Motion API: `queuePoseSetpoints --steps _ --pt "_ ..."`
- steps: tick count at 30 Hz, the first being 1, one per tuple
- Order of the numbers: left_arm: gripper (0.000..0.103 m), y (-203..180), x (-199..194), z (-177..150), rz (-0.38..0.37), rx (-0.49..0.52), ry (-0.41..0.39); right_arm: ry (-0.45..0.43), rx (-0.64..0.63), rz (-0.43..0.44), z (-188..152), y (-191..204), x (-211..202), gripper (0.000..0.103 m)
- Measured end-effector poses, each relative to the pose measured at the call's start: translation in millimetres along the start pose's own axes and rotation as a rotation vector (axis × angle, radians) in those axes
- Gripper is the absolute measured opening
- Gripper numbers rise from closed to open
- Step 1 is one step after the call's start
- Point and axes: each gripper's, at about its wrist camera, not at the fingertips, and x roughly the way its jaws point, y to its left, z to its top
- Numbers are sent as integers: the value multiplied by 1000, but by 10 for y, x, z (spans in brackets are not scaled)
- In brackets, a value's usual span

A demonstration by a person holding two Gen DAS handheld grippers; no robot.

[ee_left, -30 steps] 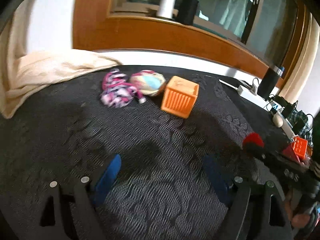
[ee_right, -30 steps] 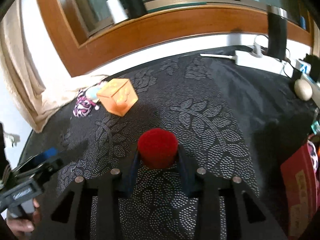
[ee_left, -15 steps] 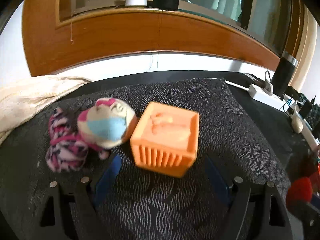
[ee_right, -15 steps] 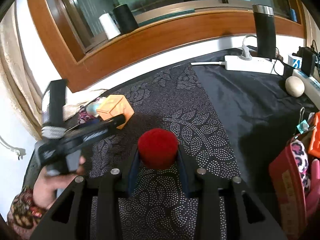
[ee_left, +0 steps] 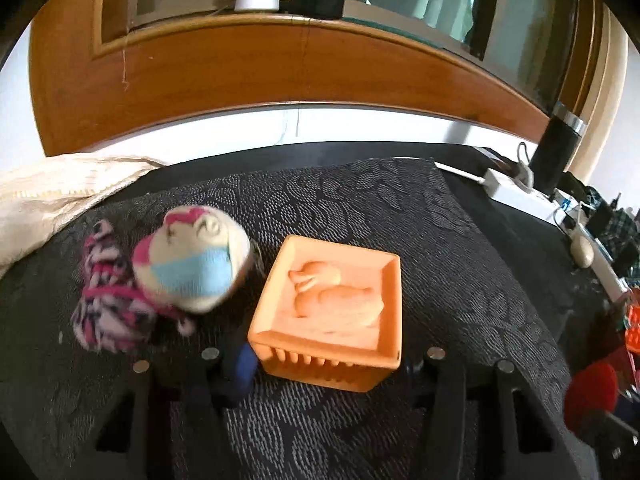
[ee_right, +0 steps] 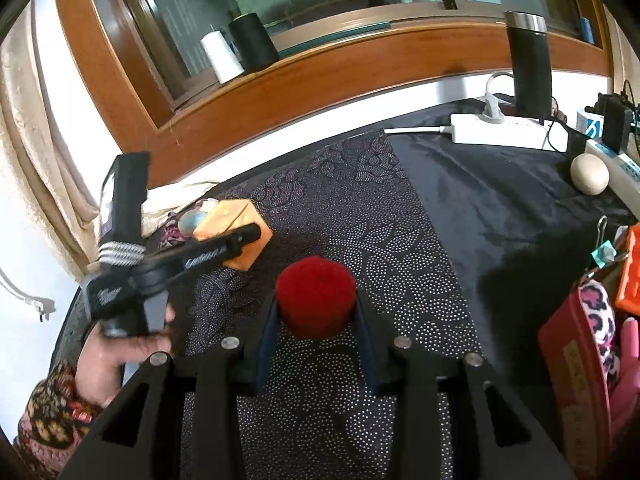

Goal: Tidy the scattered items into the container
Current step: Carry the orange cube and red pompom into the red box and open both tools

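Socks point(ee_left: 160, 280) crowd orange block point(ee_left: 332, 312) between spread left claw point(ee_left: 326, 360); right claw point(ee_right: 316, 320) clamps red ball point(ee_right: 316, 296).

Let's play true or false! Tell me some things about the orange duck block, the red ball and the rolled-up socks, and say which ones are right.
1. The right tool is shut on the red pompom ball. True.
2. The orange block shows a fish on its top. False: it is a raised duck.
3. The left tool is open, with a finger on each side of the orange block. True.
4. The rolled socks lie on the block's right in the left wrist view. False: they lie on its left.
5. A white spool and a black spool stand on the window sill. True.
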Motion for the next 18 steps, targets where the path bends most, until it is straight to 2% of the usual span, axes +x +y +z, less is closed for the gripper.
queuePoseSetpoints --steps 12,18 --pt "56 -312 -873 -343 -40 7 -99 -40 19 0 23 -51 -71 39" --pt "56 -487 -1172 -508 -48 23 -116 -111 69 -19 40 -186 -287 39"
